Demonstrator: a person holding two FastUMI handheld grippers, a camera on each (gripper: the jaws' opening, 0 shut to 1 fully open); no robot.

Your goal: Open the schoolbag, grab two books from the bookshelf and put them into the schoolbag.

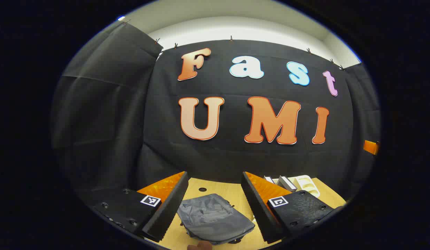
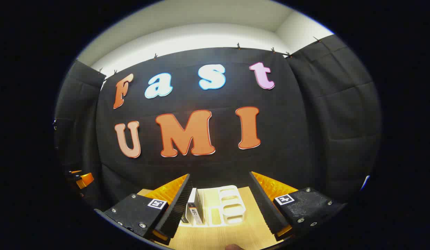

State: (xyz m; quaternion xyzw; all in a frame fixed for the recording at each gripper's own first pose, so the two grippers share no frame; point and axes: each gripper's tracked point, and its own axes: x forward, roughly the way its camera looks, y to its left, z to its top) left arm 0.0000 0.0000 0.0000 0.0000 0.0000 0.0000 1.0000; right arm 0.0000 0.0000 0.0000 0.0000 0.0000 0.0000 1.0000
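While both grippers hang wide and empty, left gripper (image 1: 215, 208) faces closed bag (image 1: 215, 218); right gripper (image 2: 220, 205) faces books (image 2: 194, 210) in shelf (image 2: 230, 208). Opening step pending: find zipper.

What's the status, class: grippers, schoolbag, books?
Both grippers open, holding nothing. Schoolbag flat on table, looks closed. Books upright in bookshelf. Nothing in the way.

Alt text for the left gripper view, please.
The left gripper hangs open above a grey schoolbag lying flat on a wooden table. Beyond its right finger, a white bookshelf with books stands at the table's far edge.
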